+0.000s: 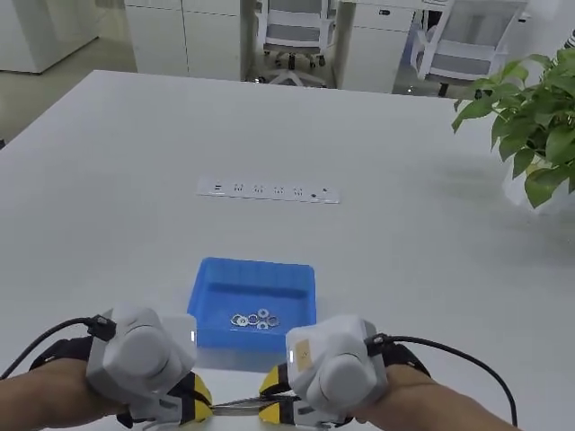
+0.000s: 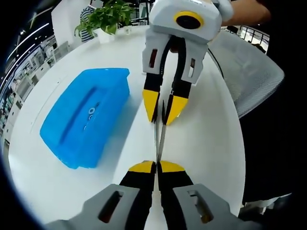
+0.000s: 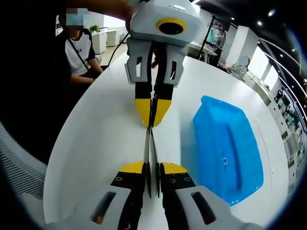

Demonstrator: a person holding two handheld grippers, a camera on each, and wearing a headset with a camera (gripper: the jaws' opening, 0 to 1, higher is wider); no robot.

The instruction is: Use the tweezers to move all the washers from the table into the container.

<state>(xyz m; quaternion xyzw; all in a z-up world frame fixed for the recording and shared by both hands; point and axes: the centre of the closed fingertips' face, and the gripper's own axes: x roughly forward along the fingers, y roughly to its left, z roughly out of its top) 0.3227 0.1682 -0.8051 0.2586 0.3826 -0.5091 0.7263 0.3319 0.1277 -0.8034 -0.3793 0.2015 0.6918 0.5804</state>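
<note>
A blue container point(image 1: 252, 268) sits on the white table just beyond my hands, with several washers point(image 1: 254, 320) lying together in it. The two grippers face each other tip to tip near the table's front edge. A thin metal pair of tweezers point(image 1: 238, 406) bridges them. My left gripper point(image 1: 201, 399) is shut on one end and my right gripper point(image 1: 269, 397) on the other. In the left gripper view, the tweezers point(image 2: 160, 139) run from the left gripper point(image 2: 156, 167) to the right gripper point(image 2: 164, 108), beside the container point(image 2: 62, 148). In the right gripper view, the tweezers point(image 3: 150, 143) pass between the right gripper point(image 3: 152, 168) jaws.
A white power strip point(image 1: 268, 190) lies mid-table beyond the container. A green plant point(image 1: 535, 117) stands at the far right edge. Office chairs point(image 1: 292, 31) line the far side. A seated person point(image 3: 79, 48) is beside the table. The table's front edge runs close under my hands.
</note>
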